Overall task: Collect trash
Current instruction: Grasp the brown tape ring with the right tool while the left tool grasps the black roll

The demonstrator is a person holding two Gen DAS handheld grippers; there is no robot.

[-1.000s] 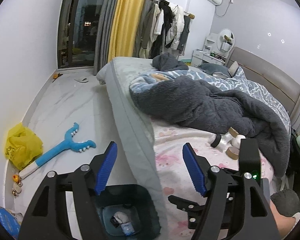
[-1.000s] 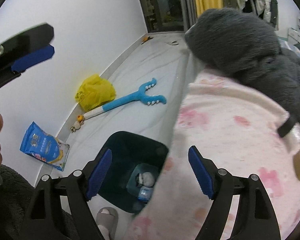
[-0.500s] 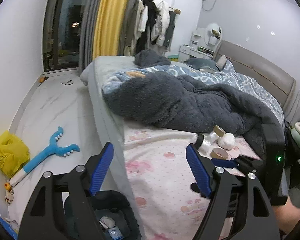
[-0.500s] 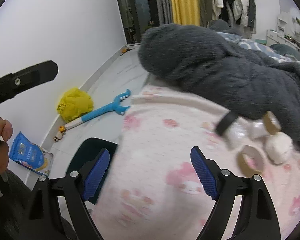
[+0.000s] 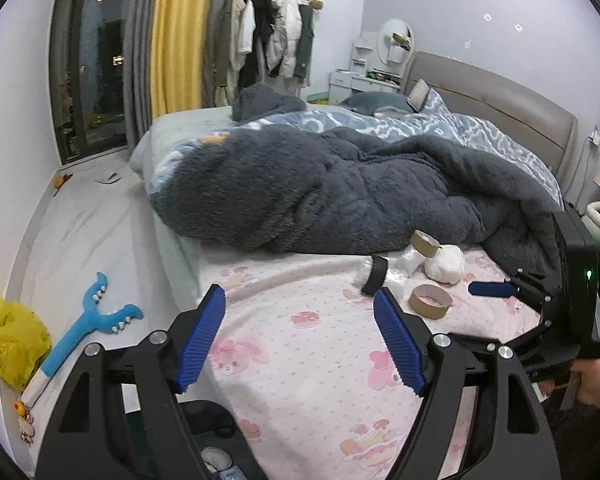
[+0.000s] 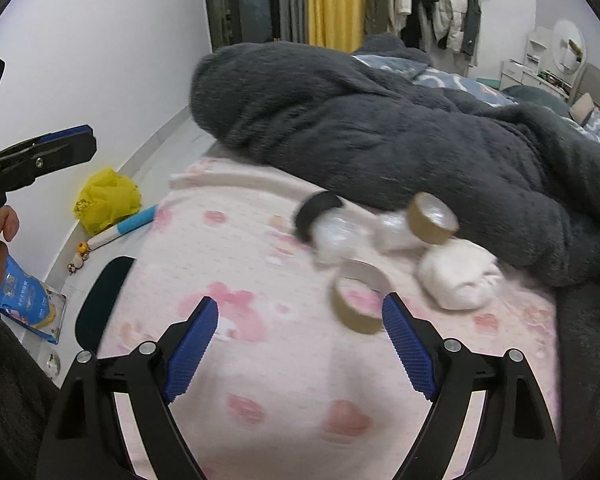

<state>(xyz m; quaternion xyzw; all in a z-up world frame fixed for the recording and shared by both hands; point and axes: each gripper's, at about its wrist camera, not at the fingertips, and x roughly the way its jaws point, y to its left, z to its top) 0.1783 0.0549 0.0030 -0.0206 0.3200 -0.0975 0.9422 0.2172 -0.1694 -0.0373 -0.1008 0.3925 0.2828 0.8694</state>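
We have swung both grippers from the dark bin [image 5: 204, 420] onto the pink bed sheet [image 5: 300, 344], left gripper [image 5: 300, 336] and right gripper [image 6: 300, 344] tilted downward, jaws just opened wide and empty, brown cardboard tape rings [image 6: 358, 300] lying just ahead.

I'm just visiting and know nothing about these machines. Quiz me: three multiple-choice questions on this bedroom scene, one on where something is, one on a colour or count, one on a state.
1. Where do the cardboard tape rings lie?
A. on the floor
B. on the pink sheet beside the grey blanket
C. in the bin

2. What colour is the crumpled bag on the floor?
A. yellow
B. red
C. black

3. How is the right claw?
A. shut on a ring
B. shut, empty
C. open, holding nothing

Answers:
1 B: both tape rings sit on the pink sheet by the grey blanket.
2 A: the bag by the wall is yellow.
3 C: the right claw has its jaws apart, with only sheet between them.
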